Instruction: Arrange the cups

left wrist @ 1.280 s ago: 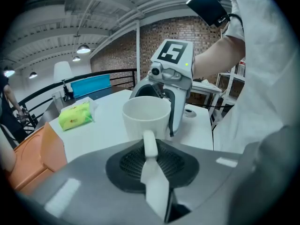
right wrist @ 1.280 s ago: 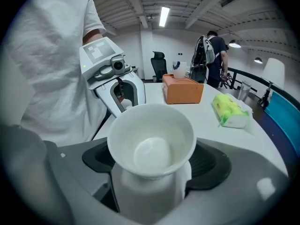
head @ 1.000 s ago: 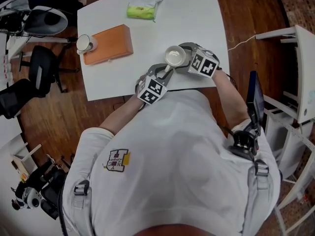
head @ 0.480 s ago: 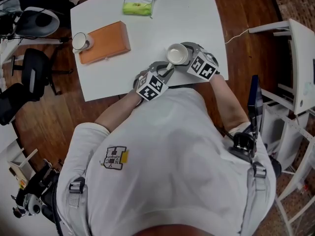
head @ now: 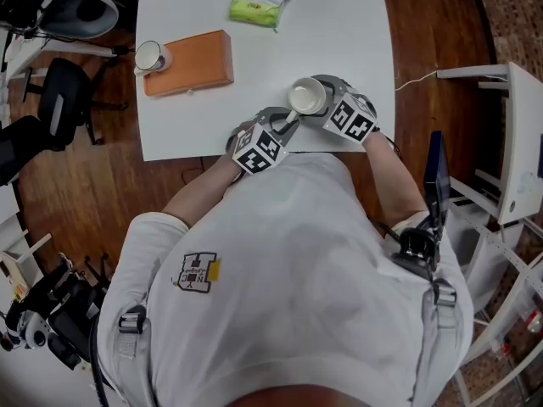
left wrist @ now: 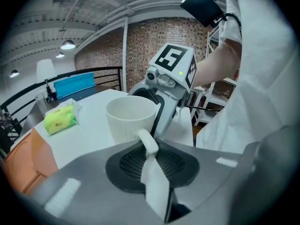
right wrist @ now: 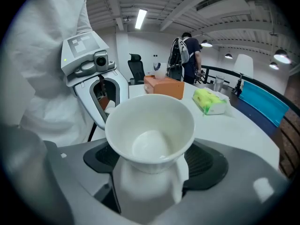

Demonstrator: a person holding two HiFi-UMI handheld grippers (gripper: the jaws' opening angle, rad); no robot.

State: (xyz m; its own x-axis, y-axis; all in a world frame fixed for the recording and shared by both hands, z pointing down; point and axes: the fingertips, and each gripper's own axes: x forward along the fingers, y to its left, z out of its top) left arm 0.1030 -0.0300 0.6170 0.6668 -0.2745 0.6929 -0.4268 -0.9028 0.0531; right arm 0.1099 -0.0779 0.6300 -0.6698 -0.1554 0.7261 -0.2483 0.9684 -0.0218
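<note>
cup (head: 304,97) showing plain white, ribbed | table (head: 356,24) showing white | box (head: 188,62) showing orange | packet (head: 259,8) showing yellow-green | left gripper (head: 287,125), right gripper (head: 319,100) showing grey, black-white square markers | floor (head: 85,193) showing brown wood

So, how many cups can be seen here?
2. One white cup is at the table's near edge; a second cup stands at the orange box's left end. None seems hidden.

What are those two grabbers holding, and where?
One white cup: the left gripper pinches its handle, the right gripper clasps its body.
</note>
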